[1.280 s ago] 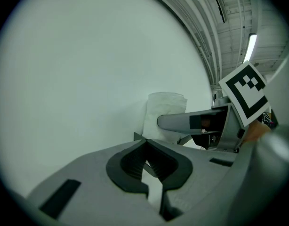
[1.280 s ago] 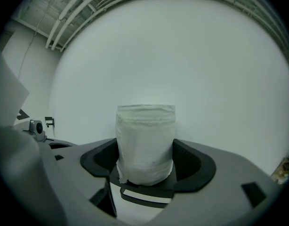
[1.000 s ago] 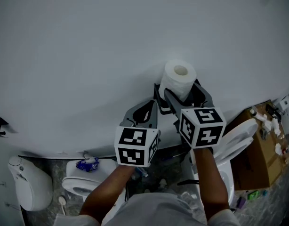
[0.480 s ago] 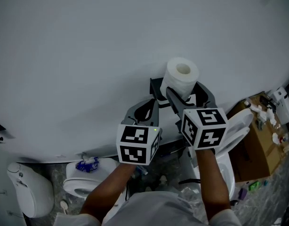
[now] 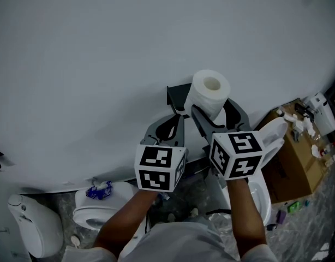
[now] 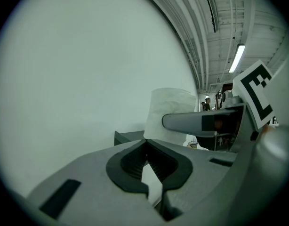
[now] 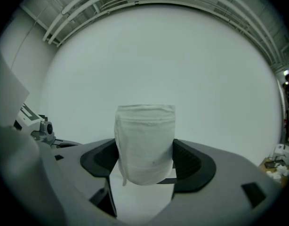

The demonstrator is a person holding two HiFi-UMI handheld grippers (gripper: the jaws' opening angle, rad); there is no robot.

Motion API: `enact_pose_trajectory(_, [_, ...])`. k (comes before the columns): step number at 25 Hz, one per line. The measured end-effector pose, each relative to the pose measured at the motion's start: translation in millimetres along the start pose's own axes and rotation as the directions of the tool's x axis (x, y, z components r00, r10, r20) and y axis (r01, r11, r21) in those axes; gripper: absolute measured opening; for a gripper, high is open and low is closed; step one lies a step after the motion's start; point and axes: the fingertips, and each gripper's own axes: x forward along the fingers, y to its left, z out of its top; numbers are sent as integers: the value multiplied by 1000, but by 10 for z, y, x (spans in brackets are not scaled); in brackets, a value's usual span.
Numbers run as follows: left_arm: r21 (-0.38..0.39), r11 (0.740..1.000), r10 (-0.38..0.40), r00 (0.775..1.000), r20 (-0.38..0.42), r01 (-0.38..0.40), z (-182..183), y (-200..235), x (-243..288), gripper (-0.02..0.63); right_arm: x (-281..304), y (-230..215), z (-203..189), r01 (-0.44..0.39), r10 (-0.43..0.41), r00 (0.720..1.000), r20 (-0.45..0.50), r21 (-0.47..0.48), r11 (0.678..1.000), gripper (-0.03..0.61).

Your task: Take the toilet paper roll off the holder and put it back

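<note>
As the head view looks down, the white toilet paper roll (image 5: 210, 93) is a bit right of centre, upright with its core hole facing the camera, in front of the plain white wall (image 5: 102, 59). The right gripper (image 5: 214, 113) has a jaw on each side of it. Just left of the roll there's the dark wall-mounted holder (image 5: 175, 94); honestly can't tell if they touch. The left gripper (image 5: 176, 119) is right below the holder. Lower left has a white toilet (image 5: 94, 212), lower right a brown cardboard box (image 5: 293, 165).

Left gripper view: the left gripper (image 6: 145, 145) is clenched, jaw tips meeting with nothing between them. The roll (image 6: 170, 109) stands just beyond, right of centre, and the holder (image 6: 128, 136) pokes out at its left.

Right gripper view: the right gripper (image 7: 145, 161) is grasping the roll (image 7: 145, 140) dead centre, ribbed pads pressed on both sides.
</note>
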Motion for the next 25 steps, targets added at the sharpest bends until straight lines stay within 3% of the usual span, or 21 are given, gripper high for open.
enact_pose_trajectory(25, [15, 999, 50, 999, 7, -50, -32, -648, -3, 5, -553, -255, -321, -67, 67, 998, -13, 3, 998, 356])
